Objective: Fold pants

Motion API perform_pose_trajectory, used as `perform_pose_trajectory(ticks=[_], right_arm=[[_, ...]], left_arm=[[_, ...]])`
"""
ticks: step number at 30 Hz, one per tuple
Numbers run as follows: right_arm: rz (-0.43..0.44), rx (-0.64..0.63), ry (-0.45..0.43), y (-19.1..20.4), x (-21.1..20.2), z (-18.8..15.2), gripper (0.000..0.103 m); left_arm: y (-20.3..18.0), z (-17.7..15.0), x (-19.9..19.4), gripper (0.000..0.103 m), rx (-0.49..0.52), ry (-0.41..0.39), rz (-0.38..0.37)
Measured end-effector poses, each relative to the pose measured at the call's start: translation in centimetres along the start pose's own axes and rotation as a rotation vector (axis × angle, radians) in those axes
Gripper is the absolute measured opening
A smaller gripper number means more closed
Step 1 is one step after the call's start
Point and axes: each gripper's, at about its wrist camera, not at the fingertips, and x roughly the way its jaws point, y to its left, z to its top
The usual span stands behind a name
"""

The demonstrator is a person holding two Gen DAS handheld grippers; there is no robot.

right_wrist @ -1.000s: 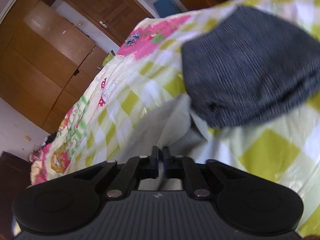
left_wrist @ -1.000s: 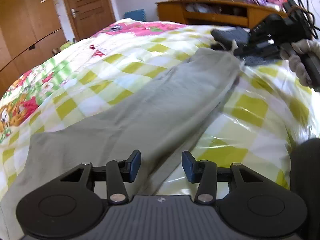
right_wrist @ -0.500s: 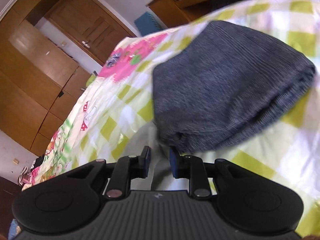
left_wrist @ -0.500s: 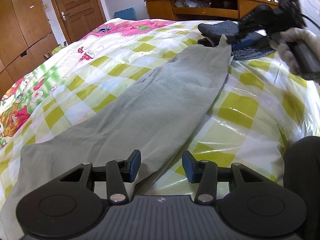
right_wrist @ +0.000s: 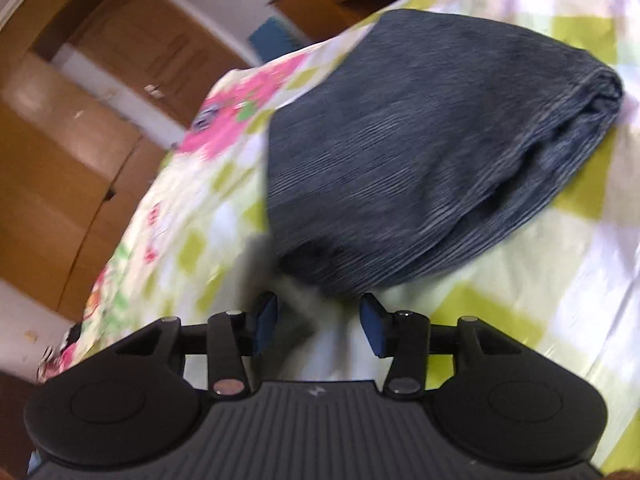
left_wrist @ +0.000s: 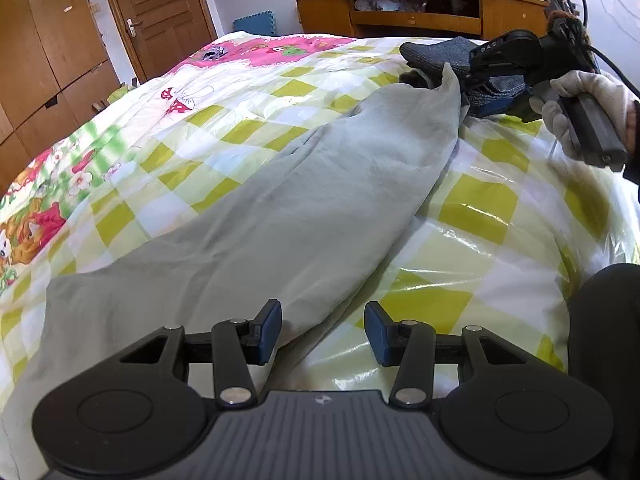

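Grey-green pants (left_wrist: 288, 216) lie stretched along the checked bed cover, from the near left to the far right. My left gripper (left_wrist: 322, 332) is open and empty, just above the pants' near edge. My right gripper (right_wrist: 318, 322) is open at the pants' far end, with a strip of the grey cloth (right_wrist: 296, 300) blurred just ahead of its fingers. In the left wrist view the right gripper (left_wrist: 472, 98) is held in a gloved hand beside the raised far tip of the pants.
A folded dark grey garment (right_wrist: 432, 148) lies on the bed right beyond the pants' far end; it also shows in the left wrist view (left_wrist: 440, 54). A wooden cabinet (left_wrist: 420, 12), a door (left_wrist: 156, 16) and wardrobes stand past the bed. A dark shape (left_wrist: 604, 360) is at the right.
My right gripper has opened and let go of the pants' far end. The pants now lie longer and flatter on the bed. The left gripper has stayed open over the near edge.
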Motion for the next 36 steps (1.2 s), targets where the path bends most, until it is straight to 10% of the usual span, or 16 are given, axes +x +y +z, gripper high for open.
perform_pose_trajectory(ticks=[19,28,30,31,36], right_arm=[[0.189,0.186,-0.041,-2.8,-3.0,-0.3,0.061],[0.052,-0.1,0.024,1.7,2.2,-1.0,0.065],[0.047,-0.093,0.048,2.1,3.7,-0.6,0.04],[0.055,-0.054,0.08,2.3,4.2,-0.3,0.007],[0.268,-0.004,0.023,3.5,-1.9,0.8,0.005]], left_arm=[[-2.4,2.0,1.3,0.059,0.009,-0.061,-0.073],[-1.5,0.6,0.7,0.059,-0.039,-0.031,-0.039],[-1.1,0.4,0.7,0.059,-0.054,-0.029,-0.028],[-0.9,0.4,0.7,0.059,-0.063,-0.029,-0.021],[0.1,0.1,-0.1,0.059,-0.087,-0.045,0.001]])
